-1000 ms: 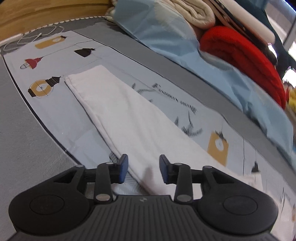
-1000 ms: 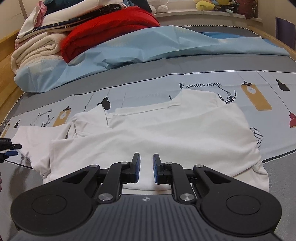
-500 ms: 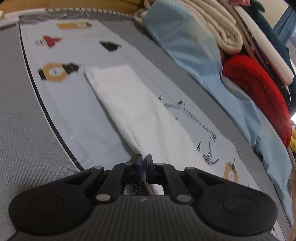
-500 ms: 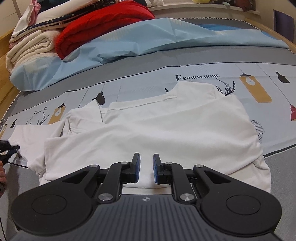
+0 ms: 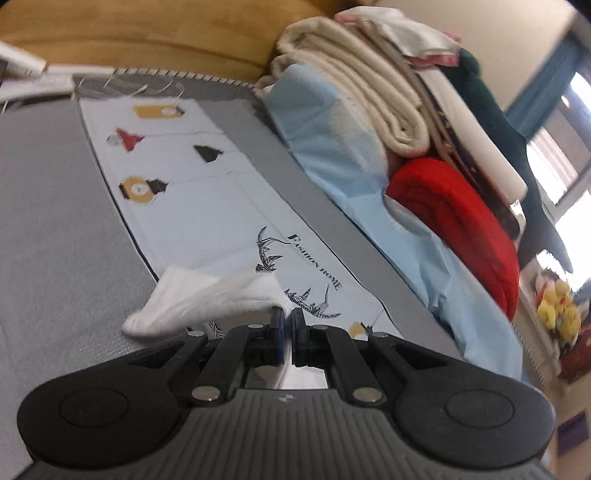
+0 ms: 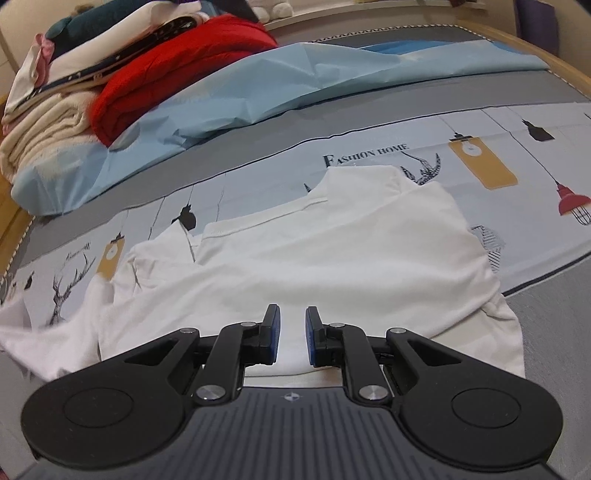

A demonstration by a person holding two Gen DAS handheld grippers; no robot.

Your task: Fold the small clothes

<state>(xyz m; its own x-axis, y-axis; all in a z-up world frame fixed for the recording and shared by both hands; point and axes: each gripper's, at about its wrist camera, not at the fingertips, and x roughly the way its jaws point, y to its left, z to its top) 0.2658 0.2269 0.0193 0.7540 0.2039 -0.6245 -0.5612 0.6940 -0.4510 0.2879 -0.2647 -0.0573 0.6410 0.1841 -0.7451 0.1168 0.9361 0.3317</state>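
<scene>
A white shirt (image 6: 332,251) lies spread on the printed bedsheet (image 6: 480,122), collar toward the far side. My right gripper (image 6: 292,334) is open a little, empty, low over the shirt's near hem. My left gripper (image 5: 287,328) is shut on the white sleeve (image 5: 199,299) and holds it lifted off the bed; the sleeve hangs to the left of the fingers. In the right wrist view the sleeve (image 6: 33,332) shows at the far left edge, blurred.
A light blue sheet (image 6: 295,81), a red blanket (image 6: 173,74) and cream folded blankets (image 6: 40,129) are piled along the far side of the bed. The wooden bed frame (image 5: 147,33) runs behind. Stuffed toys (image 5: 557,310) sit at the right.
My left gripper closed on the sleeve, then lifted and carried it so it hangs from the fingers. My right gripper has hardly moved and stays slightly open.
</scene>
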